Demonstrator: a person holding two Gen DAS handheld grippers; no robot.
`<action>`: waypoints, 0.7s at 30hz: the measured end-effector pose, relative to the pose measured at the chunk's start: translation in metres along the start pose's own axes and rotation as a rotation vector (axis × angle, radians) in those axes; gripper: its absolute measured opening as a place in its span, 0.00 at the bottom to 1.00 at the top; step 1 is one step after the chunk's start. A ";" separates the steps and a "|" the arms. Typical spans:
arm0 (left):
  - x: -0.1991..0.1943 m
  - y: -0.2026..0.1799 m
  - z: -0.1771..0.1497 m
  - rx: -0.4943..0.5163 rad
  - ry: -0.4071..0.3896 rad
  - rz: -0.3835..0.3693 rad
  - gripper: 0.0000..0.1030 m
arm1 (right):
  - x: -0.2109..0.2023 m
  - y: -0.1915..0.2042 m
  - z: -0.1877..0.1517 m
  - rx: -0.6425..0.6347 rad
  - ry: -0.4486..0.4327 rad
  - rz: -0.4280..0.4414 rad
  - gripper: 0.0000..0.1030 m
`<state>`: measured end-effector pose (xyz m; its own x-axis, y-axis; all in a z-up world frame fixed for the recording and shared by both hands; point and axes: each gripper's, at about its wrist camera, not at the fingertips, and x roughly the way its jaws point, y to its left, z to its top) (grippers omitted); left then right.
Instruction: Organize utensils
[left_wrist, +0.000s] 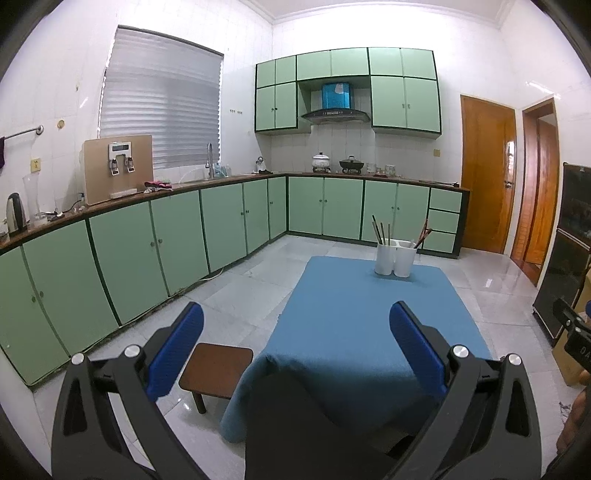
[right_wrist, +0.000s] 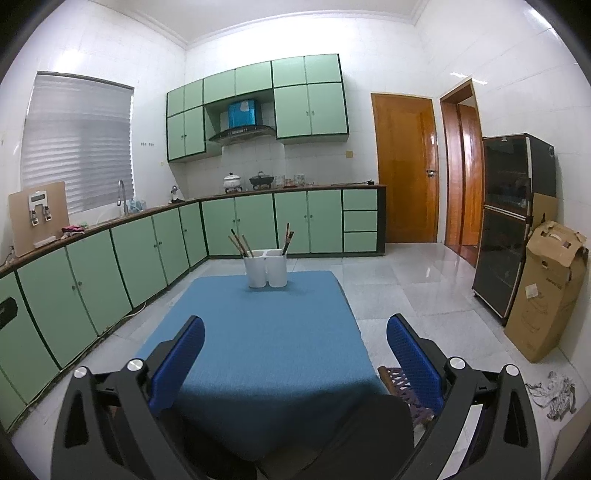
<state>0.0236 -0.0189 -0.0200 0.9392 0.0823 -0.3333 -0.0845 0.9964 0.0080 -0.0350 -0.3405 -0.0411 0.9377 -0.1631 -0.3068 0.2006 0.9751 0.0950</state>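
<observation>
Both tongs hang above the near end of a low tabletop covered with a blue cloth (right_wrist: 258, 332), and neither holds anything. The left tongs (left_wrist: 295, 325) stand wide apart, their blue pads (left_wrist: 177, 350) facing each other over the cloth's near left corner. The right tongs (right_wrist: 295, 336) are spread just as wide above the cloth's near edge.

At the far end of the tabletop stands a white utensil holder (right_wrist: 266, 271) with two compartments side by side, upright, resting on the cloth. In the right wrist view, the left compartment holds a bunch of chopsticks (right_wrist: 240, 243) standing on end, their long axes running up and leaning to the left, tips fanned slightly. The right compartment holds a second bunch of chopsticks (right_wrist: 288, 238), also on end, nearly upright with a small lean to the right. The left wrist view shows the same holder (left_wrist: 395, 262) with the left bunch (left_wrist: 382, 230) almost vertical and the right bunch (left_wrist: 423, 234) tilted to the right.

The holder is well apart from both tongs, across the whole length of the cloth. A small brown stool (left_wrist: 218, 369) stands on the floor just beside the cloth's near left corner. A cardboard box (right_wrist: 546, 291) leans by a dark cabinet (right_wrist: 513, 221) at the right wall.
</observation>
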 end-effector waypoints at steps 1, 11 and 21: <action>0.000 0.000 0.000 -0.003 0.001 -0.003 0.95 | -0.001 0.000 0.000 -0.001 -0.003 -0.001 0.94; -0.003 0.000 -0.003 0.000 -0.001 -0.003 0.95 | -0.003 0.000 0.000 -0.002 -0.006 0.001 0.94; -0.003 -0.003 -0.004 -0.001 0.001 -0.003 0.95 | -0.002 -0.003 0.003 -0.001 -0.007 0.002 0.94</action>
<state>0.0200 -0.0224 -0.0228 0.9393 0.0793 -0.3339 -0.0819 0.9966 0.0062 -0.0370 -0.3437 -0.0377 0.9400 -0.1624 -0.3000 0.1988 0.9754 0.0948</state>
